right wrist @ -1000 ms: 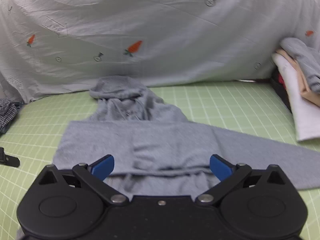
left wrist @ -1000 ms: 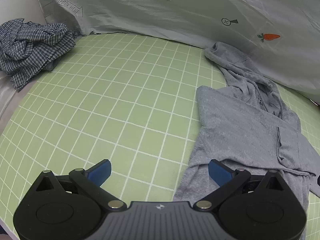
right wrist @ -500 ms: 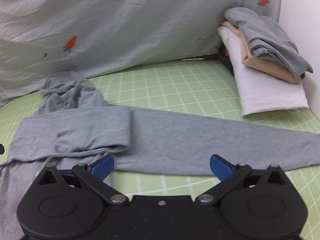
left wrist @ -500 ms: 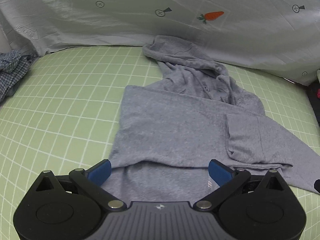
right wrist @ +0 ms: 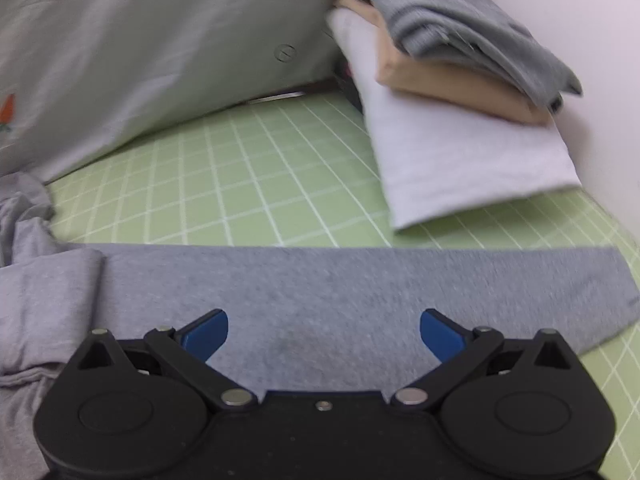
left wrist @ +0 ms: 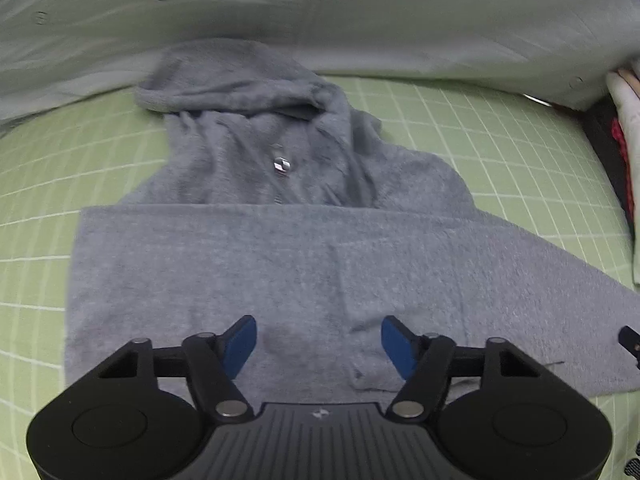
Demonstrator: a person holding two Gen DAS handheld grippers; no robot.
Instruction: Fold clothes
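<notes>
A grey zip hoodie [left wrist: 256, 264] lies flat on the green grid mat [left wrist: 500, 140], hood toward the back, one sleeve folded across its chest. My left gripper [left wrist: 318, 342] is open and empty, low over the middle of the hoodie. The other sleeve [right wrist: 360, 280] stretches out flat to the right. My right gripper [right wrist: 324, 334] is open and empty, just above the middle of that sleeve.
A stack of folded clothes [right wrist: 460, 92], white, beige and grey, sits at the back right of the mat by the wall. A pale sheet with carrot prints [left wrist: 320, 8] hangs behind the mat. Bare mat [right wrist: 248, 184] lies beyond the sleeve.
My left gripper swung right from the bare mat to over the hoodie's middle. My right gripper swung right from the hoodie's body to over the outstretched sleeve. Both stayed open.
</notes>
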